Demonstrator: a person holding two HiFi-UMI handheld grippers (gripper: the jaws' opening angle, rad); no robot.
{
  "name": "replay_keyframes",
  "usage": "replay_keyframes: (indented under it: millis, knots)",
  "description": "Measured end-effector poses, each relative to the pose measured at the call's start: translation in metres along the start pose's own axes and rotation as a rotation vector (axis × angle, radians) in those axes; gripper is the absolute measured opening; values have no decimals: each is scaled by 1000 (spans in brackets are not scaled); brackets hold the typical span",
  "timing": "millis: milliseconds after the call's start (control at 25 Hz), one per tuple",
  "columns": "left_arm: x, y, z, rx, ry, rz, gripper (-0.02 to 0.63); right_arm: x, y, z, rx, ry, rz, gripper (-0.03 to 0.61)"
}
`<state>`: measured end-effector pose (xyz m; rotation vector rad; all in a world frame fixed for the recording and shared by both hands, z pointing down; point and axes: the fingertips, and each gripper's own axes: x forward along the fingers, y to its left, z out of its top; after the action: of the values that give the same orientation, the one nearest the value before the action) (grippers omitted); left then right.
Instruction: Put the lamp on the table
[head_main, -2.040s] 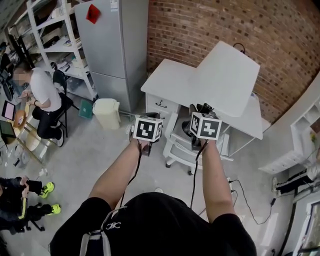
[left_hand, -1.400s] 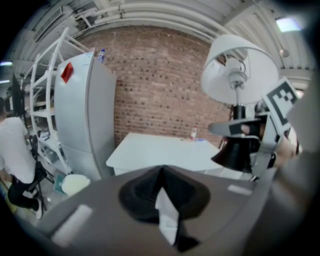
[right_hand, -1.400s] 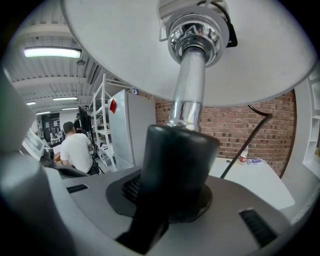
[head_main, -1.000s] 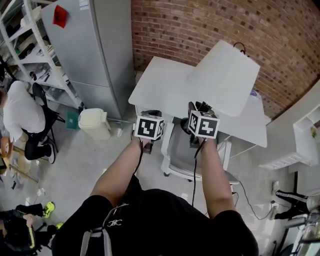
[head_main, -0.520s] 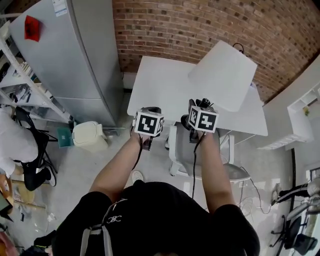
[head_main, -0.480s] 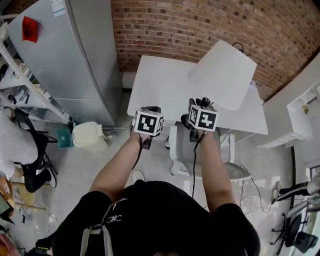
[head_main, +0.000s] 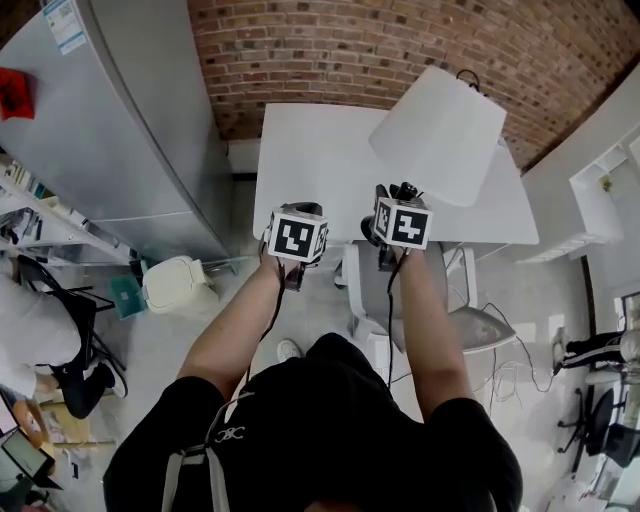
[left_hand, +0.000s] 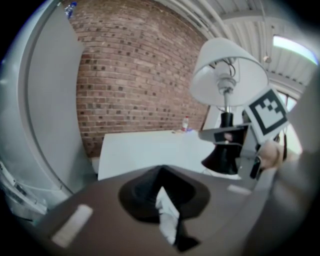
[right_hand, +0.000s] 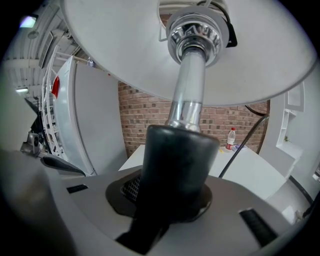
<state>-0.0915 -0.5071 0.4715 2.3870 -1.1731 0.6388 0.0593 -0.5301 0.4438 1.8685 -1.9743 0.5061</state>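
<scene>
The lamp has a white shade (head_main: 440, 135), a chrome stem (right_hand: 192, 75) and a black neck (right_hand: 177, 165). My right gripper (head_main: 397, 200) is shut on that black neck and holds the lamp upright. In the head view the shade hangs above the white table (head_main: 310, 160). My left gripper (head_main: 298, 215) stays beside it to the left, apart from the lamp, jaws together (left_hand: 167, 225) with nothing held. In the left gripper view the lamp (left_hand: 227, 75) and the right gripper's marker cube (left_hand: 267, 112) show at the right. The table top (right_hand: 250, 165) lies ahead, beyond the lamp neck.
A brick wall (head_main: 400, 40) backs the table. A tall grey fridge (head_main: 120, 130) stands left of it, with a cream bin (head_main: 180, 283) on the floor nearby. A chair (head_main: 470, 330) sits at the table's front. A small bottle (right_hand: 230, 138) stands on the table's far side.
The view has moved closer to the table, with the fridge and bin sliding left. Both grippers keep their places and the right one still holds the lamp.
</scene>
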Motion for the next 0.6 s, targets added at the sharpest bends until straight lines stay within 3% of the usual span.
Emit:
replay_keyframes:
  millis: [320,600]
  knots:
    - [51,-8,1,3,68,-13,1,42,-36,-2,18,18,-9,92]
    - [96,-13,17,-18,107,26,0,89,-83,4,8,4,-24,92]
